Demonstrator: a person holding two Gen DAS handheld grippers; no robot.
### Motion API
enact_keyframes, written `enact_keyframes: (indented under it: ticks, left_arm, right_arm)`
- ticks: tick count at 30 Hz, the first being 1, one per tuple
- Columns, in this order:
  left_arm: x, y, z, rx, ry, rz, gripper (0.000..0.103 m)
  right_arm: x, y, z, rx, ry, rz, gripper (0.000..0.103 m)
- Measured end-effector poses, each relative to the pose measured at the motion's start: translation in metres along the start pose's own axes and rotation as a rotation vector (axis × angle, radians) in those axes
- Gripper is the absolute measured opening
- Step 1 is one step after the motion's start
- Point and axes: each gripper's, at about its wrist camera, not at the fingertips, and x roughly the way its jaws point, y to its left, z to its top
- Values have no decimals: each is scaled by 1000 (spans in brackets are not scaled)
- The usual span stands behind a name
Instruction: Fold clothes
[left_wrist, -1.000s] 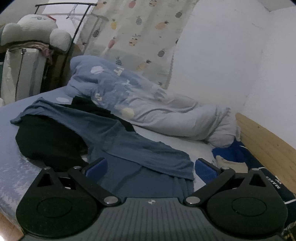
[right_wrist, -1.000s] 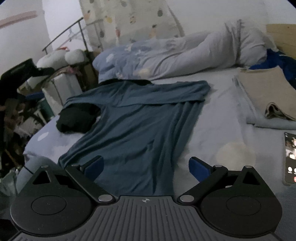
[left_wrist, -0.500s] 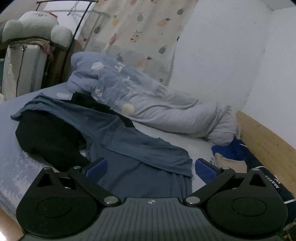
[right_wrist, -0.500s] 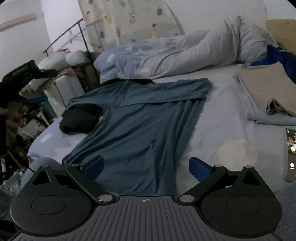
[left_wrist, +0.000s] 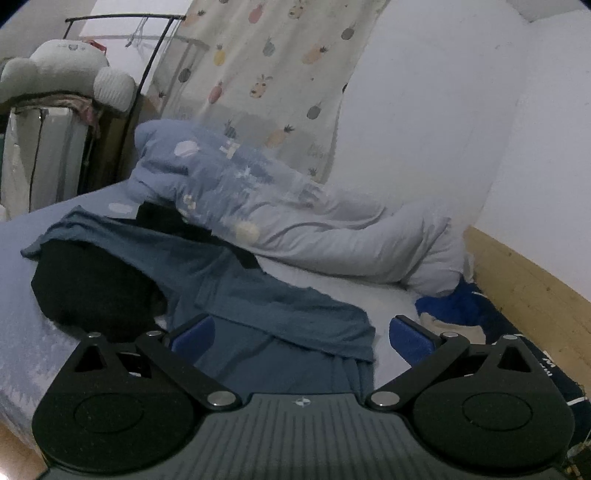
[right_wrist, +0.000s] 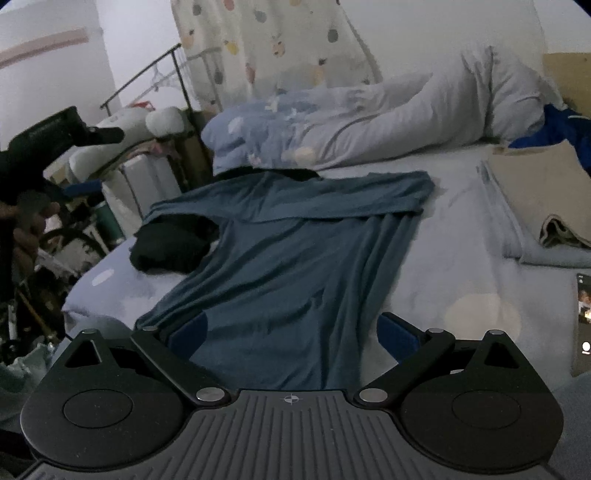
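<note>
Clearly, only an early stage of the folding had been reached, so far as could be judged. A blue shirt (right_wrist: 288, 266) was spread on the bed (right_wrist: 461, 295), its body laid roughly flat with long creases running along its right side, and one sleeve (right_wrist: 314, 199) was seen folded across the top of it; the other sleeve (left_wrist: 92, 236) was draped over a black garment (right_wrist: 170, 243) lying at the shirt's left edge, partly under it. The remaining folds of the body were judged still to be made, and the black garment was judged not yet folded at all. Two folded pieces, a beige cloth (right_wrist: 535, 195) on top of a pale one (right_wrist: 517, 240), were stacked on the right of the bed, well apart from the shirt, and were taken as work already done. A phone (right_wrist: 583, 325) lay near the bed's right edge, and a rumpled duvet (right_wrist: 369, 122) was heaped along the wall behind. The right tongs (right_wrist: 291, 332) were held low above the near hem of the shirt, pointed along its length toward the duvet, with the jaws spread wide and nothing gripped between them. The left tongs (left_wrist: 301, 332) were held over the left side of the shirt, aimed across it toward the folded sleeve, likewise wide open and empty. In the right view the left tongs and the hand (right_wrist: 26, 229) gripping them were seen raised off the bed's left side, near a clothes rack (right_wrist: 159, 74) and a plush toy (right_wrist: 147, 125).
</note>
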Motion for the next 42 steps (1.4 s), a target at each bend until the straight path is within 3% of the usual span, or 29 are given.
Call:
enact_keyframes:
  ticks: [12,17,23,28,36,38,42]
  left_arm:
    - [1,-2,6,4,-33,13,103]
    - [16,37,12,-60,-86,58,103]
    - [54,113,21,-97,-140,180,103]
    - [75,208,25,-400,-206,197,103]
    - [112,394,10,-943,-329,174,103]
    - [128,428,10,-1010,-320,182,103]
    - [161,479,15,-1026,-281,188,103]
  right_arm:
    - [-5,-5,5,31,-20,-23,103]
    - [-2,-7,6,44,-17,-36,103]
    - [3,-3,18,61,15,-48,103]
    - [20,19,41,16,27,-61,103]
    - [75,70,69,-31,56,-9,103]
    - [90,86,76,-51,66,10,103]
    - [119,117,88,-93,88,47,103]
